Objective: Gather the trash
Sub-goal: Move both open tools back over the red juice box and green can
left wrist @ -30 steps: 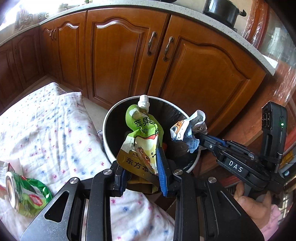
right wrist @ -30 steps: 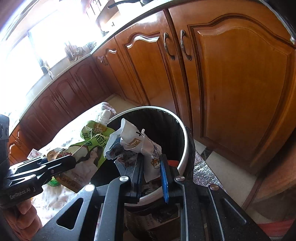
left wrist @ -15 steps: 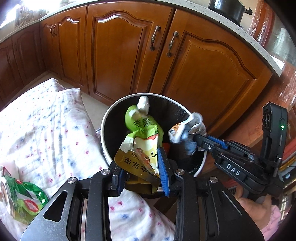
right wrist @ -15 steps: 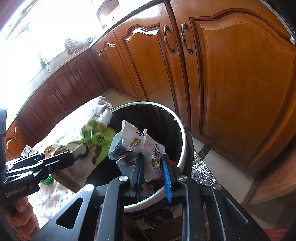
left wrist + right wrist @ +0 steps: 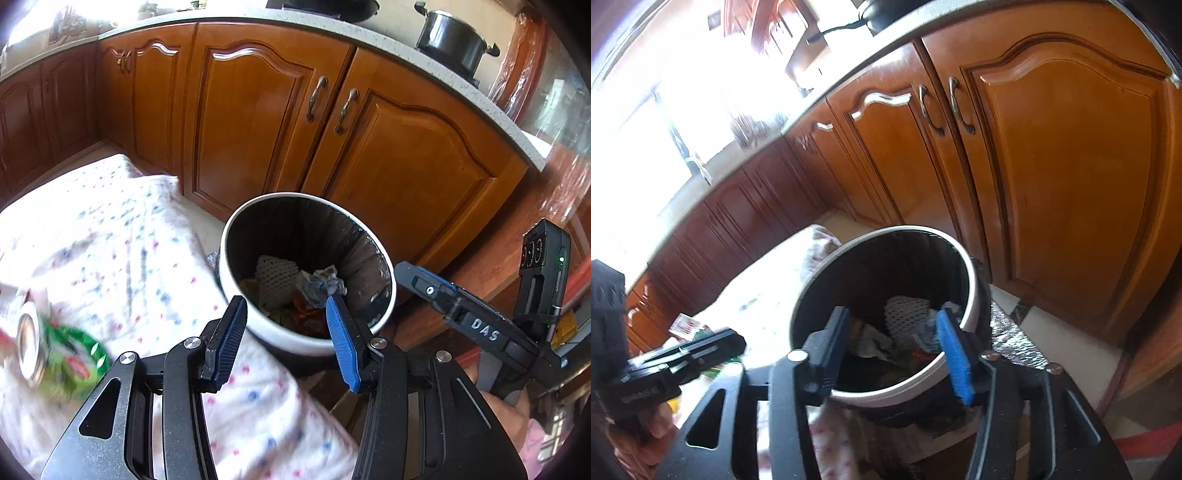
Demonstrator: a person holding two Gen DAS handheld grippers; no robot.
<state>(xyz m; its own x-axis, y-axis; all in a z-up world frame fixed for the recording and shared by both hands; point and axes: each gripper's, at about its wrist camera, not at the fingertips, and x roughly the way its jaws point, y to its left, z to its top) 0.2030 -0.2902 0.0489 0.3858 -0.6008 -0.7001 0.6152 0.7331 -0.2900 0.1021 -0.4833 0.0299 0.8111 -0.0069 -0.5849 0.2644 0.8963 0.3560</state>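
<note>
Jaws spread wide on the left gripper (image 5: 284, 328), nothing between the blue pads; likewise parted and empty on the right gripper (image 5: 894, 347). Just beyond both sets of tips, over the rim of the white bin (image 5: 258, 328). Inside, on the black liner, crumpled wrappers (image 5: 321, 284) and white foam netting (image 5: 275, 273). Off to the left, on the spotted cloth (image 5: 122, 254), a green can (image 5: 55, 358), blurred. Behind the bin, wooden cabinet doors (image 5: 402, 155).

Both wrist views close above, angled down, sharing the trash bin (image 5: 236, 236) (image 5: 975, 314)
</note>
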